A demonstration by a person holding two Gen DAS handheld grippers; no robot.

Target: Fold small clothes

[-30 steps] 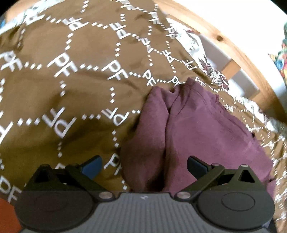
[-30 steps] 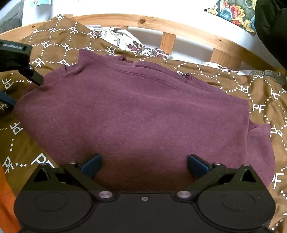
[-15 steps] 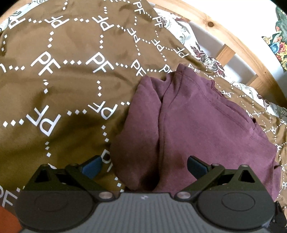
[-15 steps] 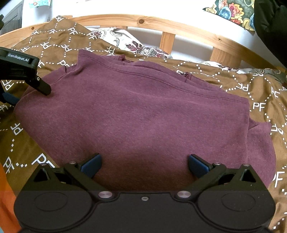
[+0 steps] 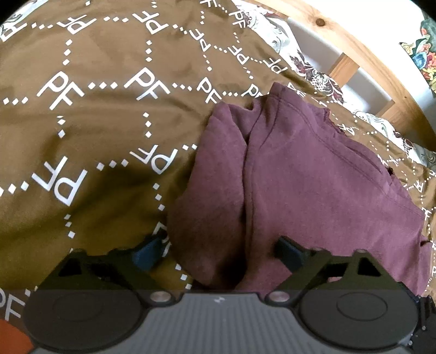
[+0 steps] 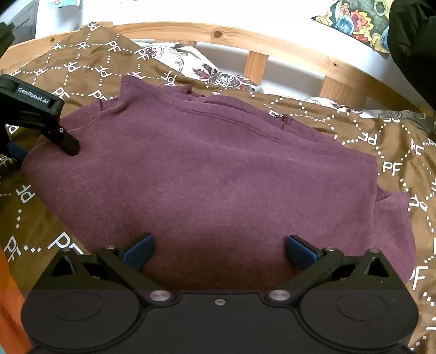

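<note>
A maroon sweatshirt (image 6: 218, 168) lies folded on the brown patterned bedspread (image 6: 395, 152). In the left wrist view its left end (image 5: 313, 177) shows a rolled fold running away from me. My left gripper (image 5: 218, 252) straddles the near end of that fold. Its jaws are closing, with one pad on the bedspread beside the cloth and the other on the cloth. From the right wrist view, one of its black fingers (image 6: 64, 137) rests on the sweatshirt's left corner. My right gripper (image 6: 219, 252) stands open over the sweatshirt's near edge, holding nothing.
A wooden bed rail (image 6: 245, 35) runs along the far side, with a floral pillow (image 6: 207, 70) against it. A colourful cloth (image 6: 354, 21) and a dark item (image 6: 408, 40) sit at the upper right. Something orange (image 6: 11, 313) shows at the lower left.
My left gripper has shifted right onto the sweatshirt's left corner and its jaws have narrowed a little around the fold. The right gripper and the sweatshirt have stayed put.
</note>
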